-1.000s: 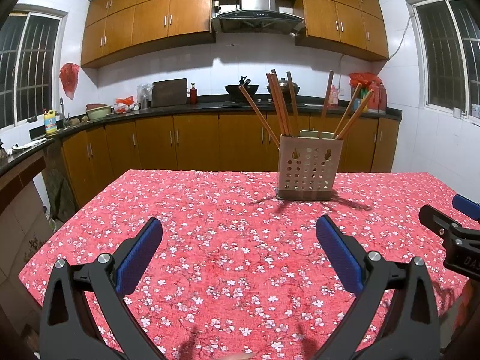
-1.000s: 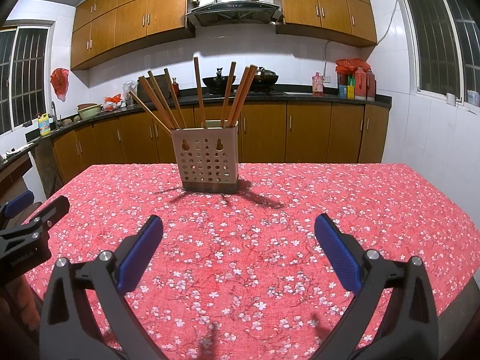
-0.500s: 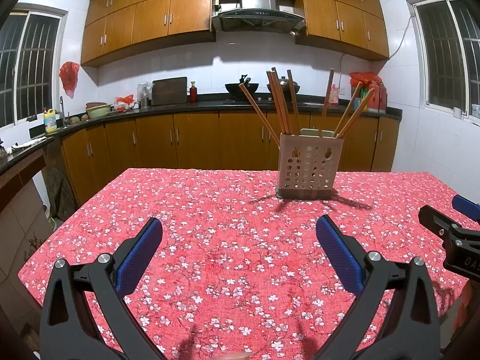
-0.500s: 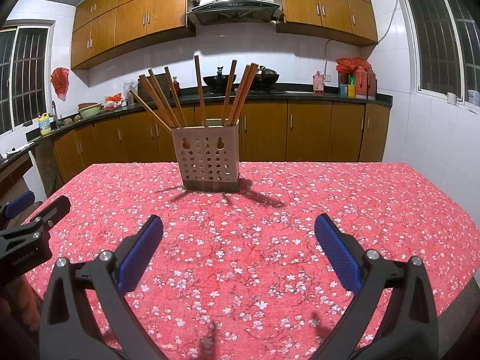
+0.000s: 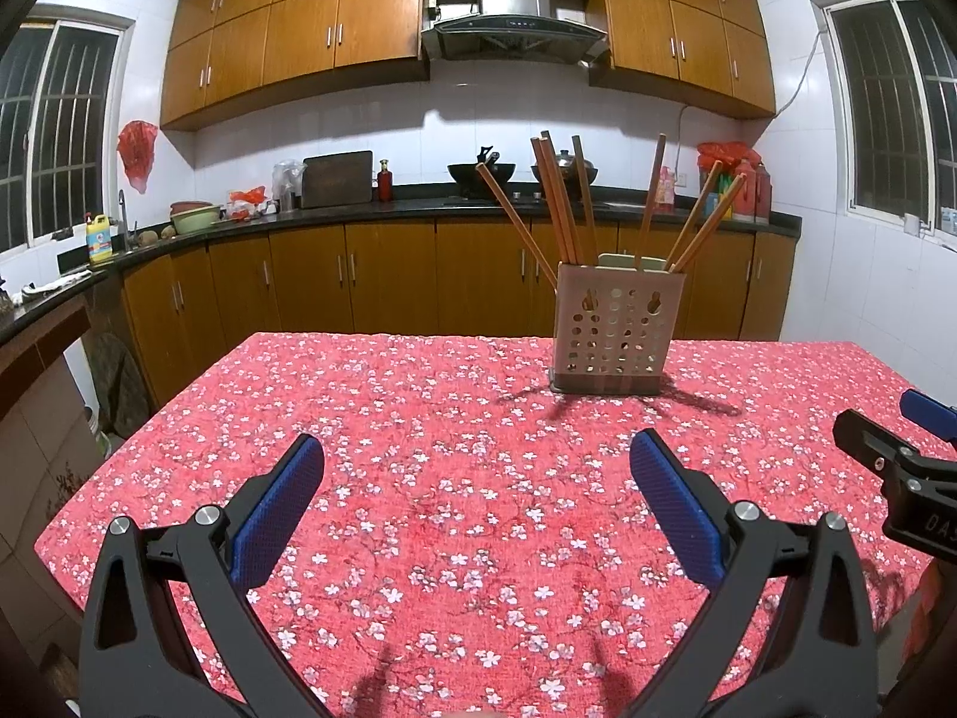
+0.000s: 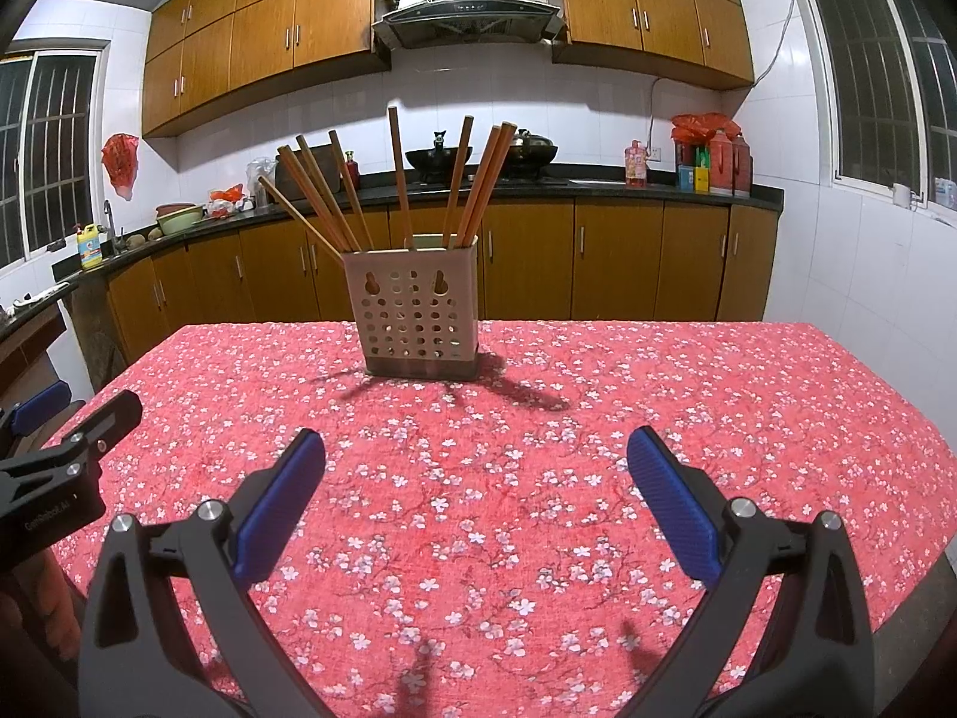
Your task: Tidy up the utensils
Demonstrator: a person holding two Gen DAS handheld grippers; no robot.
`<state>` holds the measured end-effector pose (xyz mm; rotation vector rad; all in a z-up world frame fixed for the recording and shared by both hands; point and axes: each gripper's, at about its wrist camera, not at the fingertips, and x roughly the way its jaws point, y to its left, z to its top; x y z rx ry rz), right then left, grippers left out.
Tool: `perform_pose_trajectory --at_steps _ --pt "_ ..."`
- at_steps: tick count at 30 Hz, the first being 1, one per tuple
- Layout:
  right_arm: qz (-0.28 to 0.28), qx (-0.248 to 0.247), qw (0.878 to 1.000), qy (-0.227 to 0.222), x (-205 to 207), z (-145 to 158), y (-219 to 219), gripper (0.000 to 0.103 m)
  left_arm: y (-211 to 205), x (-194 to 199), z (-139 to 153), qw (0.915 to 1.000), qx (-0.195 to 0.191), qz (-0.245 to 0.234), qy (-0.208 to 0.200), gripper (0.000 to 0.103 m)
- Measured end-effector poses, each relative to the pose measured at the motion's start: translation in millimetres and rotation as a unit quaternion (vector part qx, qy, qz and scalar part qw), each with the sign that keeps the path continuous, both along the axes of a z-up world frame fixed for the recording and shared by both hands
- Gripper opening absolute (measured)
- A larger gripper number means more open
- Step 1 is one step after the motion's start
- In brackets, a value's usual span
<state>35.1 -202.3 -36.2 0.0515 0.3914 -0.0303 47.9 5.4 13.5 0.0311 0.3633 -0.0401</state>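
A beige perforated utensil holder [image 5: 616, 329] stands upright on the far part of the table, with several brown wooden chopsticks [image 5: 559, 203] fanned out in it. It also shows in the right wrist view [image 6: 415, 314], with the chopsticks [image 6: 398, 179] leaning both ways. My left gripper [image 5: 477, 499] is open and empty, low over the near table. My right gripper [image 6: 475, 496] is open and empty too, beside it. Each gripper is well short of the holder.
The table carries a red floral cloth [image 5: 454, 419]; its left edge [image 5: 137, 437] and right edge [image 6: 897, 395] drop off. Behind it run kitchen counters with wooden cabinets [image 5: 383, 281]. The other gripper shows at the frame side in each view [image 5: 909, 478] [image 6: 54, 472].
Both views have shifted very slightly; the holder sits a touch lower and nearer. The jaws stay equally wide.
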Motion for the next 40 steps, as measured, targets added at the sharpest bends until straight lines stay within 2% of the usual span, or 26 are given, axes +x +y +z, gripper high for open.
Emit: perform_pose_trajectory --at_steps 40 --pt "0.002 0.001 1.0 0.002 -0.7 -2.6 1.0 0.099 1.6 0.1 -4.0 0.9999 -0.004 0.004 0.009 0.101"
